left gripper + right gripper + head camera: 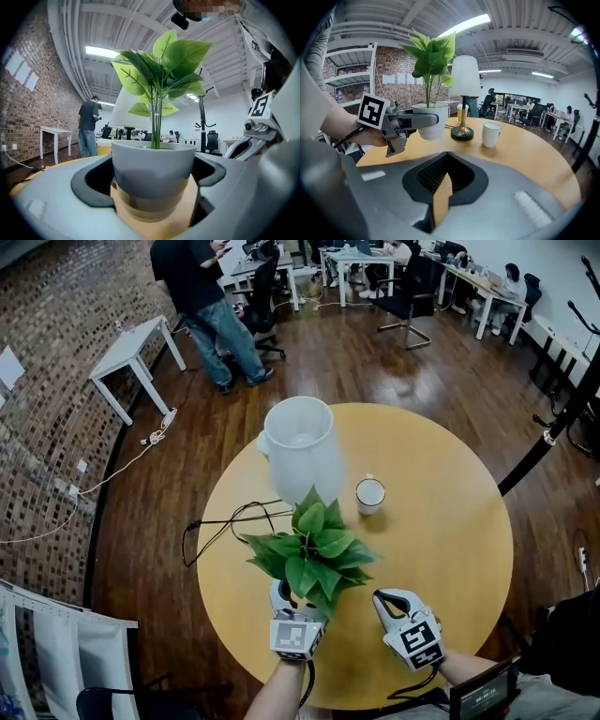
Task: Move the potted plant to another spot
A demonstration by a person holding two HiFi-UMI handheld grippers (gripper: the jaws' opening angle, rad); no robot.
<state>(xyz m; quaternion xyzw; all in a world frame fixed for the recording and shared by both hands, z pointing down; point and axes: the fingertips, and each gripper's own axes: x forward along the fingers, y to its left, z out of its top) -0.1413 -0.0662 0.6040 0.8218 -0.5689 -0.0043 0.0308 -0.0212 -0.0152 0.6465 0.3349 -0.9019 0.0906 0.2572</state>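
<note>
The potted plant (311, 554), green leaves in a white pot (153, 168), stands at the near side of the round yellow table (450, 540). My left gripper (296, 606) is shut on the pot, one jaw against each side. From the right gripper view the pot (429, 123) sits low at the table surface inside the left gripper (408, 121); I cannot tell if it is lifted. My right gripper (389, 601) rests to the right of the plant, shut and empty (446, 161), aimed across the table.
A white lamp (300, 446) with a brass base (462, 132) stands just behind the plant, with a white mug (370, 493) to its right. A black cable (225, 521) trails off the table's left edge. A person (211, 306) stands by a white side table (131, 348).
</note>
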